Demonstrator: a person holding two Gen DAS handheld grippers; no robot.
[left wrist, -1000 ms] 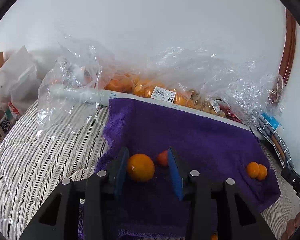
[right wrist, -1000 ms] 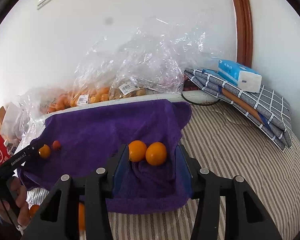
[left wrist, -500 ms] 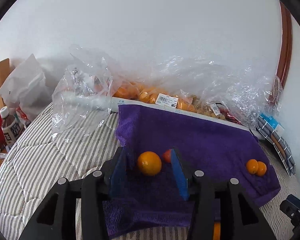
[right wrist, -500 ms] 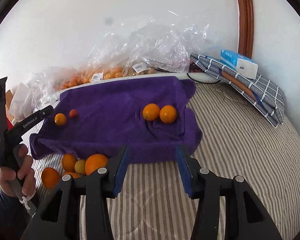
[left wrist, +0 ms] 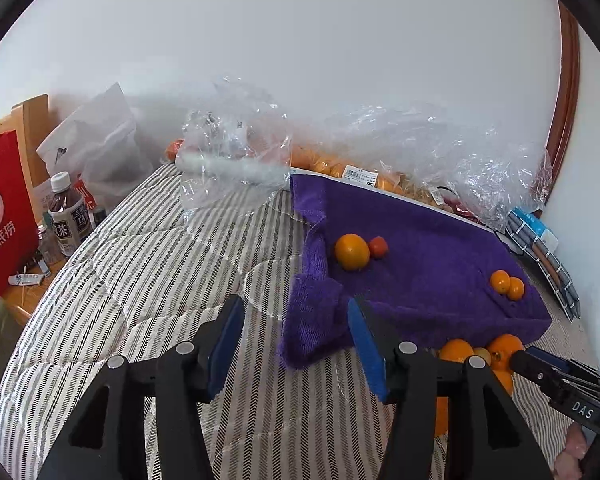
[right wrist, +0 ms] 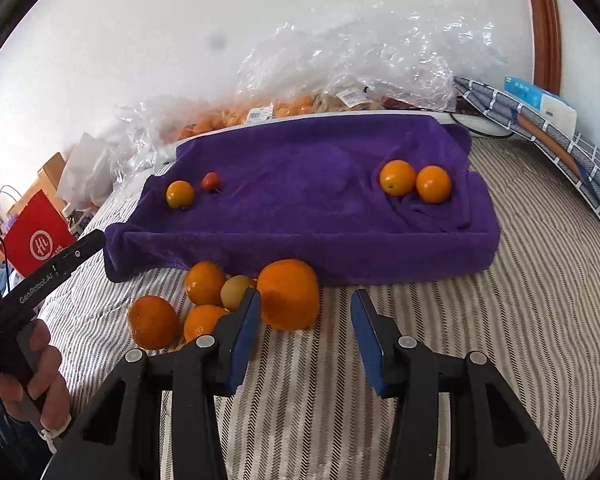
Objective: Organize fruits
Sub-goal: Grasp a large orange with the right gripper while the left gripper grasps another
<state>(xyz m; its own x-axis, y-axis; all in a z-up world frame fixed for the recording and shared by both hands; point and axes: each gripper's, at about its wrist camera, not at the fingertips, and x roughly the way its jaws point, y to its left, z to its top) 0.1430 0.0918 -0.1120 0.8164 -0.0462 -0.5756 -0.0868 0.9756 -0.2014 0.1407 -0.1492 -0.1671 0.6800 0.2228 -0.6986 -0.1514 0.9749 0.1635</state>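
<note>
Okay, both my grippers are wide open, holding nothing. My left gripper (left wrist: 296, 340) sits low centre of its frame, blue pads apart over the striped bedding (left wrist: 148, 272), with the near left corner of the purple towel (left wrist: 420, 248) showing between the fingers. My right gripper (right wrist: 304, 332) is low centre in its own view, jaws spread over stripes just short of the towel's front edge.

On the towel: one orange (right wrist: 180, 194) with a small red fruit (right wrist: 211, 181) touching or just beside it, left of centre in the right view; a pair of oranges (right wrist: 416, 181) side by side at right of centre.

Off the towel, on the bedding at its front edge: a loose pile. Big orange (right wrist: 288, 294) just beyond the right gripper's left finger, a pale yellowish fruit (right wrist: 236, 292) beside it, and more oranges (right wrist: 168, 312) to the lower left.

Clear plastic bags (right wrist: 360, 68) with more orange fruit lie behind the towel along the wall. A red bag (left wrist: 4, 216) and a bottle (left wrist: 66, 216) are at the left edge of the left view.
</note>
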